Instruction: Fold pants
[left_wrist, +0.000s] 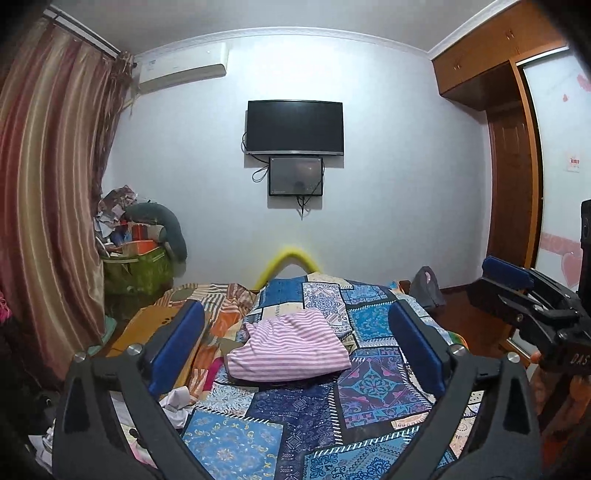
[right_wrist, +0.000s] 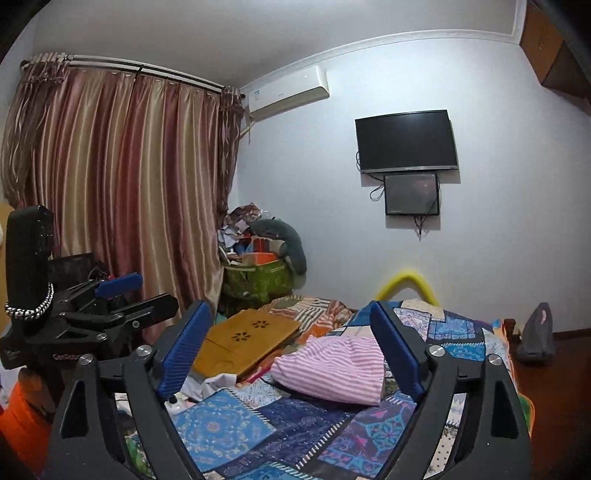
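The left tongs (left_wrist: 295, 350) stand wide apart with nothing in them. The right tongs (right_wrist: 291, 354) are wide apart too, and empty. Both point level across the bed (left_wrist: 369, 387), side by side, with the pants lying a little way ahead of them. I think both have let go so the cloth can rest.

The pants (left_wrist: 291, 350) lie on the bed, near the middle. They are soft and thin, with pink and white stripes. They look folded into a short, puffy bundle, with a smooth flat top and rounded edges. One corner at the back is still crumpled. So the folding looks close to done, or done.

The bed cover (right_wrist: 221, 424) is a patchwork of blue and purple squares with small busy patterns. It is flat under the pants, which makes a good place to fold.

Beside the pants lies a hard wooden board (right_wrist: 243, 343) with little flower-shaped holes. A bit of crumpled white cloth (right_wrist: 210, 384) sits just below it.
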